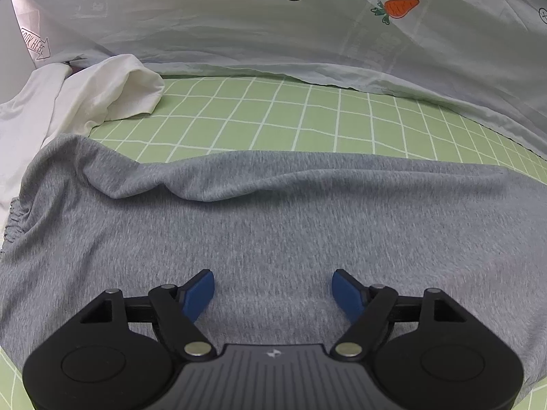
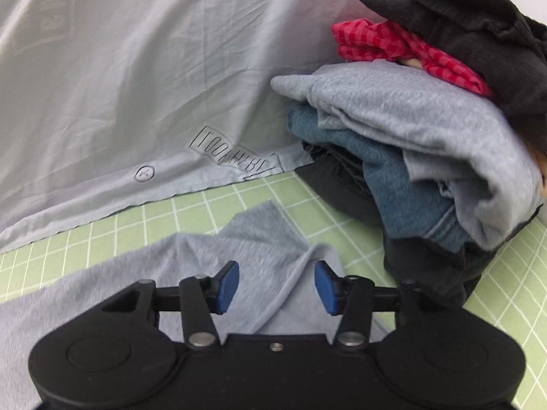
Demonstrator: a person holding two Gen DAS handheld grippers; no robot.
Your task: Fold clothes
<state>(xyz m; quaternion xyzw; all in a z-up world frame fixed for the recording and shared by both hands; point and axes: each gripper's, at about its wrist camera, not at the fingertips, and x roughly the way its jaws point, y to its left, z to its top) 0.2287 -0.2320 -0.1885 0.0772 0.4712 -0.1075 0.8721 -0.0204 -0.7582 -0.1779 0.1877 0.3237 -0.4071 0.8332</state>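
A grey heathered garment (image 1: 273,218) lies spread on the green grid mat (image 1: 273,116), with a long fold ridge across its far part and a gathered elastic edge at the left. My left gripper (image 1: 272,290) is open and empty, just above the cloth's near middle. In the right wrist view the same grey garment (image 2: 253,239) ends in a pointed, folded-over corner on the mat (image 2: 191,212). My right gripper (image 2: 276,285) is open over that corner, a fold edge running between its blue pads, which do not grip it.
A white garment (image 1: 85,95) lies crumpled at the far left. A pale printed sheet (image 1: 273,34) hangs behind the mat, also in the right wrist view (image 2: 136,85). A pile of clothes (image 2: 427,130) in grey, blue denim, red check and black stands at the right.
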